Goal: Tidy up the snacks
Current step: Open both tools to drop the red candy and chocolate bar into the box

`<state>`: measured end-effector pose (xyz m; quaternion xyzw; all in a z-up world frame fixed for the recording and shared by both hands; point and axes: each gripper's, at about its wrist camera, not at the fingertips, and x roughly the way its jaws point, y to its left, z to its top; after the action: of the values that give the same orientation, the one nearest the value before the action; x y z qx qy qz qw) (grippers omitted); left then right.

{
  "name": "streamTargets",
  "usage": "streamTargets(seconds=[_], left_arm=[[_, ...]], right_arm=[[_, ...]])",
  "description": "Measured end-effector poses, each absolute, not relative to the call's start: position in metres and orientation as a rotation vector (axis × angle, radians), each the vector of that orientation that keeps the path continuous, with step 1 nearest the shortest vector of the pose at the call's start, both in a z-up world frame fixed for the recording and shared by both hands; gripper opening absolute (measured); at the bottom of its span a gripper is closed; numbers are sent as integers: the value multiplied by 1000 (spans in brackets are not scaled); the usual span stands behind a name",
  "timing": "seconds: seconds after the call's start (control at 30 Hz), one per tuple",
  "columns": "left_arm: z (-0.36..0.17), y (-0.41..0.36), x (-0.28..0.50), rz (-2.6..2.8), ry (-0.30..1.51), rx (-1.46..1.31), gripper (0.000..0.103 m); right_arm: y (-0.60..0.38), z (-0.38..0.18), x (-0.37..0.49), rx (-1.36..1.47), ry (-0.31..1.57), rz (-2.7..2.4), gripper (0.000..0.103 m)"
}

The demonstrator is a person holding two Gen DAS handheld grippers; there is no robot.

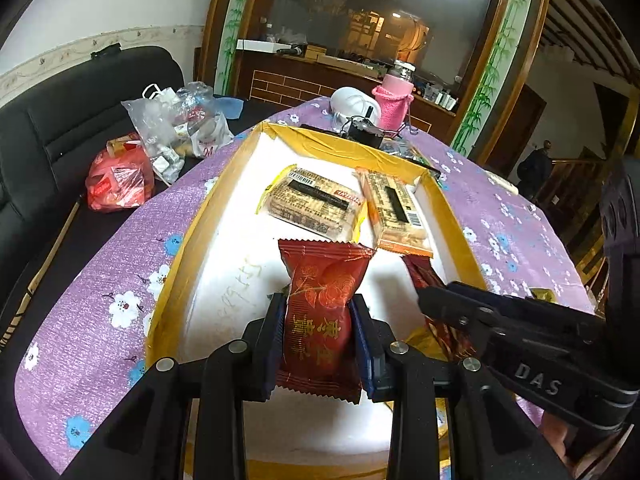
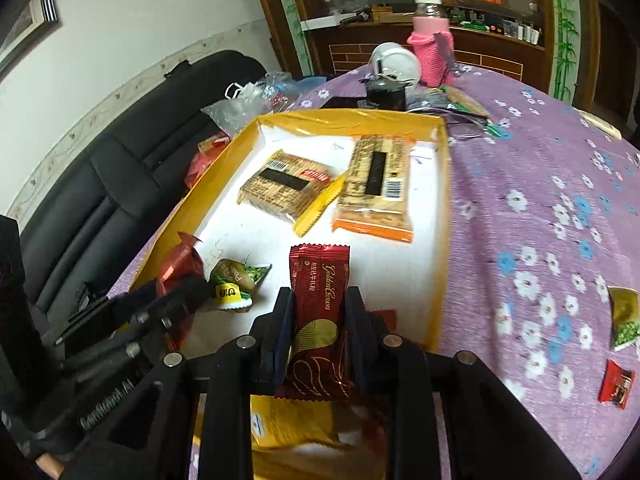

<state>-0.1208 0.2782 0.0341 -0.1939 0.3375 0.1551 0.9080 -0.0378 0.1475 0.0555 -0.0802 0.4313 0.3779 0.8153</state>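
Observation:
My left gripper (image 1: 318, 306) is shut on a red packet with a gold rose print (image 1: 324, 292), held upright over the near part of the white tray with a yellow rim (image 1: 188, 248). My right gripper (image 2: 320, 298) is shut on a dark red Golden Crown packet (image 2: 318, 304), also over the tray (image 2: 442, 216). Two cracker packets (image 1: 316, 204) (image 1: 396, 212) lie at the tray's far end. A green pea packet (image 2: 234, 280) lies near the left gripper (image 2: 188, 286). A yellow packet (image 2: 288, 420) sits under the right gripper. In the left wrist view the right gripper (image 1: 426, 300) comes in from the right.
On the purple flowered cloth (image 2: 540, 200), right of the tray, lie a green and gold packet (image 2: 624, 316) and a small red packet (image 2: 616, 386). A pink bottle (image 2: 432, 48), a white round object (image 2: 396, 60) and black clutter stand beyond the tray. Plastic bags (image 1: 176, 124) rest on the black sofa (image 1: 60, 120).

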Motion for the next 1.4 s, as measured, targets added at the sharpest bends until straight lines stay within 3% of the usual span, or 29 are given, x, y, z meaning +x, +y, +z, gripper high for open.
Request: streamTargets(seconds=[0.23,0.47,0.57,0.73,0.93,1.2,1.3,1.4], left_arm=[[30,276,-121,320,701,-388,33],[31,277,-121,321,693,-393,34],[35,277,-124,330,682,-385,43],[45,265,-126,338,655,-341,53],[55,243,-121,368,640,-264,67],[70,213,-119,327,624,-225,68],[77,194,-115,299,615,-186,80],[83,172,-108,262,622,-150,86]], right_arm=[[155,42,-37,-189,936,793,25],[153,45,-43,-208,904,798,32],[146,55,-48,-220,856,804,34],[124,76,-58,-227,749,789,60],[88,89,-53,-174,710,746,60],[26,98,-38,-120,603,591,60],[1,95,-21,-108,646,552,60],[-30,90,4,-55,708,495,60]])
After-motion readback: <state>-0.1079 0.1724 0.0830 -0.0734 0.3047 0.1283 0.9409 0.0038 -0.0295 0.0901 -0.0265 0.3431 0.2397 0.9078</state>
